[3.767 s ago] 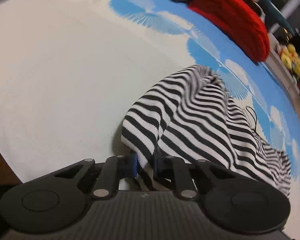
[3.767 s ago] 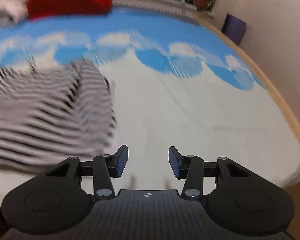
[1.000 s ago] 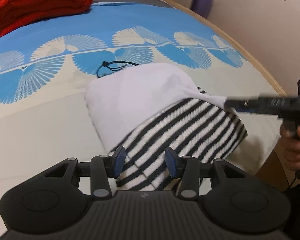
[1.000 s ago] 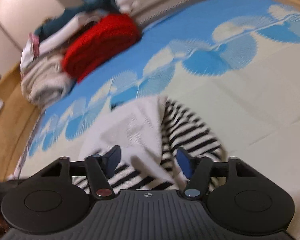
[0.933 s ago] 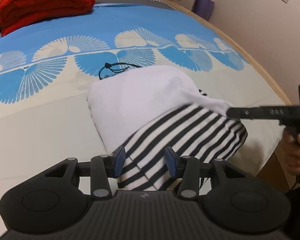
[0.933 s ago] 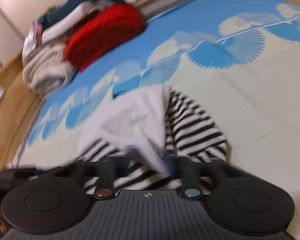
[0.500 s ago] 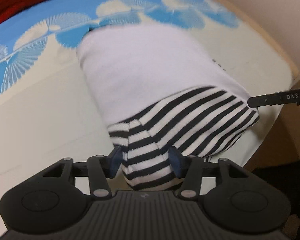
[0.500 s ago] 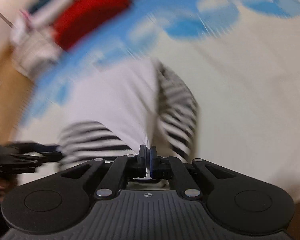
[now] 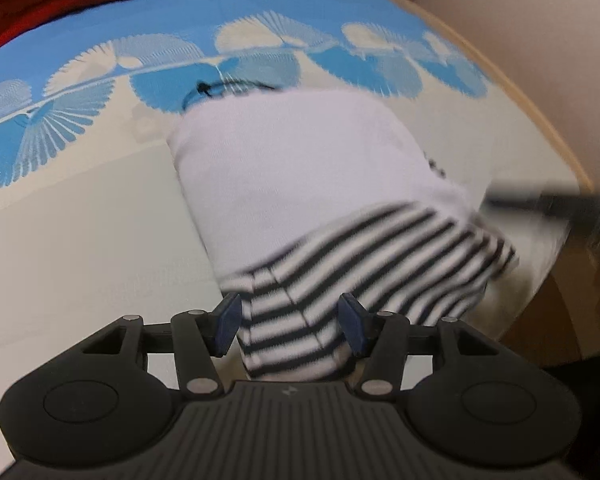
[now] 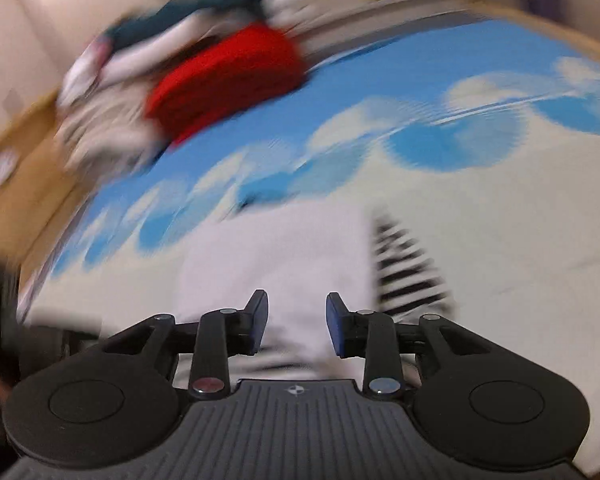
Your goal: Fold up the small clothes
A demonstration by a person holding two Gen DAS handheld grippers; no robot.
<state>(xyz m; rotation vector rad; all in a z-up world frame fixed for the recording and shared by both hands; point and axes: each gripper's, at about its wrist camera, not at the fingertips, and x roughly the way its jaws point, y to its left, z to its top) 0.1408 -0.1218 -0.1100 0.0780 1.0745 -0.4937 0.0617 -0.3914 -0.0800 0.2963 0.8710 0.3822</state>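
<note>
A small garment [image 9: 300, 184], white on its folded-over upper side with black-and-white stripes along its near edge, lies on the blue and cream bed cover. My left gripper [image 9: 290, 324] is open, its fingers on either side of the striped near edge. My right gripper [image 10: 296, 318] is open over the white part of the garment [image 10: 284, 256], with the striped part to its right. The right gripper shows as a dark blur at the right of the left wrist view [image 9: 548, 200].
A black cord [image 9: 224, 86] lies on the cover just beyond the garment. A folded red blanket [image 10: 228, 80] and a pile of other clothes [image 10: 112, 120] sit at the far end of the bed. The wooden bed edge [image 9: 540, 128] runs along the right.
My right gripper was shut on the garment's edge half a second ago and has opened, letting it go. Both views have swung, and the garment lies lower and flatter.
</note>
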